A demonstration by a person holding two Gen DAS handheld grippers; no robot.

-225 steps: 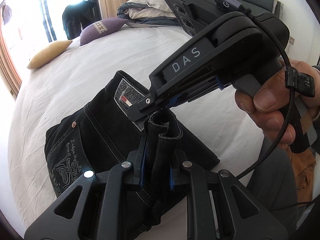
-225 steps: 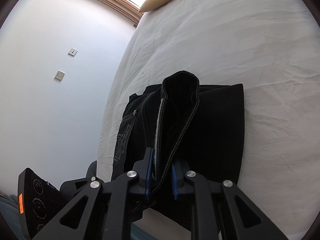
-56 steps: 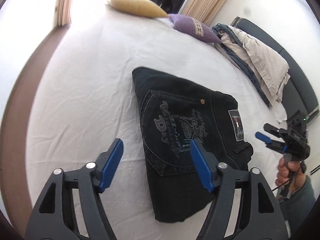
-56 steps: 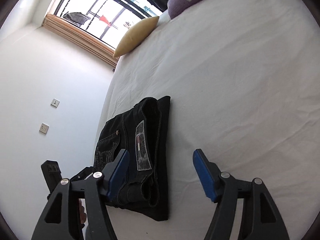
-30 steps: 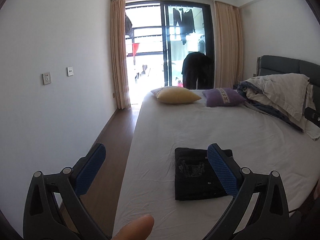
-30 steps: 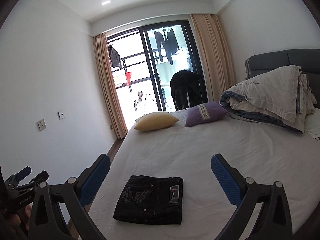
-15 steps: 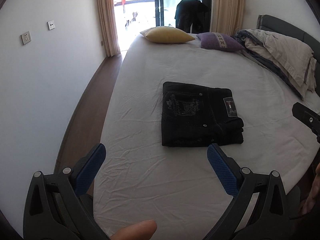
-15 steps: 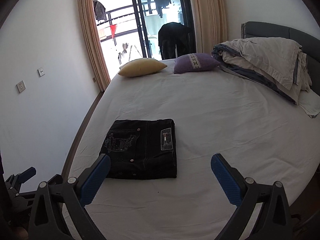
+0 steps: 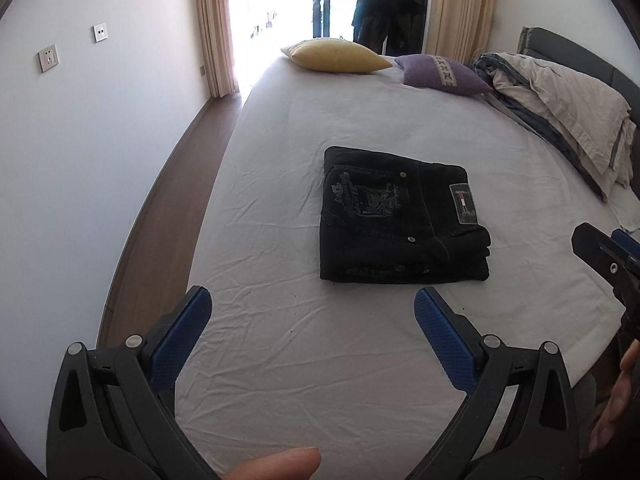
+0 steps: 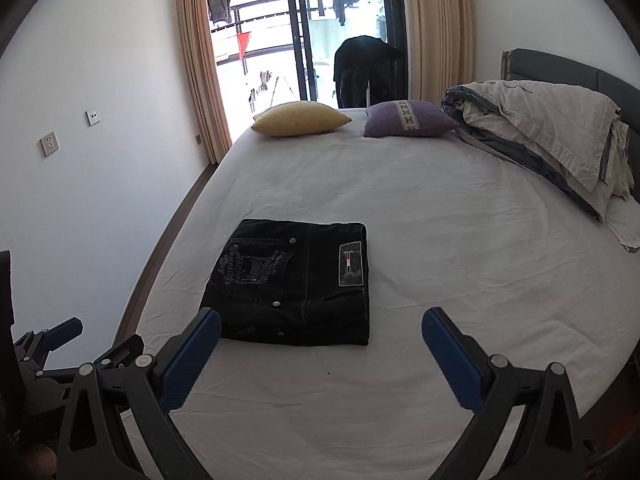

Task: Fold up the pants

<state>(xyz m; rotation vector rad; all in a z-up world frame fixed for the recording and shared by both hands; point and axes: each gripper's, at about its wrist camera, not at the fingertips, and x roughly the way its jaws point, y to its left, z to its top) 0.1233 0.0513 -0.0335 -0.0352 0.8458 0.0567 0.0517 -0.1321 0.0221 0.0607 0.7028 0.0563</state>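
Daylight floods in from the glass balcony door (image 10: 320,40) at the far end of the room, and the panes are blown out to near white in both views (worst in the left wrist view, where the door's top is clipped). The white bed sheet (image 9: 360,360) is evenly lit, its wrinkles crisp. The black folded pants (image 9: 400,220) stay dark but keep their stitching and patch legible, casting only a thin soft shadow at their near edge. The side wall (image 10: 100,160) sits dimmer, grey-blue. Fisheye distortion bows the bed edge and curtains, and black vignetting fills the corners. Focus is sharp throughout, with no motion blur.
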